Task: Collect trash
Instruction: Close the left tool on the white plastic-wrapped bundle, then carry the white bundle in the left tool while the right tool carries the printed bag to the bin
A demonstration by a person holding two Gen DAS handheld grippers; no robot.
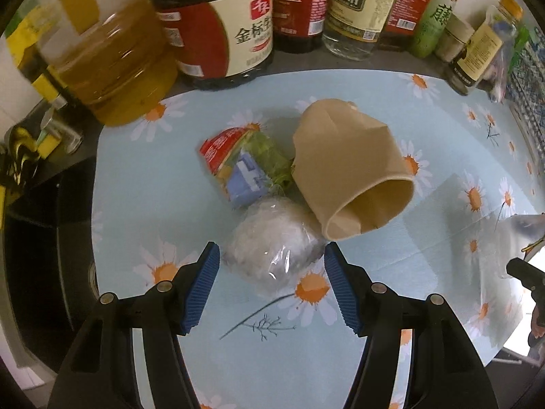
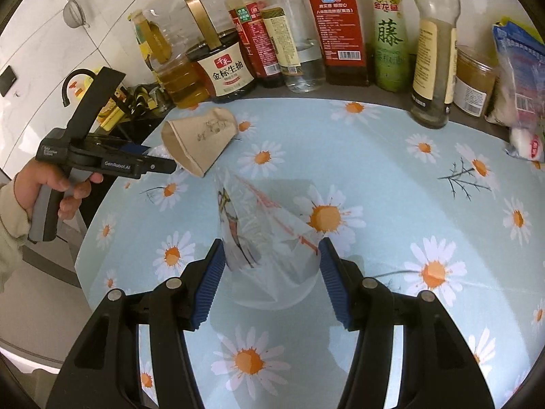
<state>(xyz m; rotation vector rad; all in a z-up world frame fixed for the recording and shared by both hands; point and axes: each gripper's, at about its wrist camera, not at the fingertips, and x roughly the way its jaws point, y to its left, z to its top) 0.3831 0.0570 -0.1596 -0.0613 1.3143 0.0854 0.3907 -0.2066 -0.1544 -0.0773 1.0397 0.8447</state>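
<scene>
Both sets of jaws stand spread, pinching nothing. Left gripper [image 1: 272, 259] — blue ribbed pads either side of a clear plastic wad [image 1: 272, 255], not pressing it. Right gripper [image 2: 271, 250] — pads flanking a clear printed bag [image 2: 265, 235] that lies flat on the daisy-print cloth [image 2: 391, 187]; whether the pads touch it I cannot tell.

Just beyond the wad: a crumpled red-and-blue wrapper [image 1: 242, 167], touching it. Right of the wrapper, a crushed brown paper cup [image 1: 351, 170] on its side, mouth toward the near edge, resting against both.

Left side, seen from the right wrist: a hand [image 2: 51, 187] around the left gripper's handle, beige sleeve at the wrist.

Far edge, off the cloth, a row of bottles: cooking oil [image 1: 112, 61], dark soy sauce [image 1: 221, 34], white vinegar [image 1: 354, 10], a green-labelled bottle [image 2: 390, 37], a tall pale bottle [image 2: 434, 54] and a lidded jar [image 2: 473, 81]. Far right, packets [image 2: 521, 68].
</scene>
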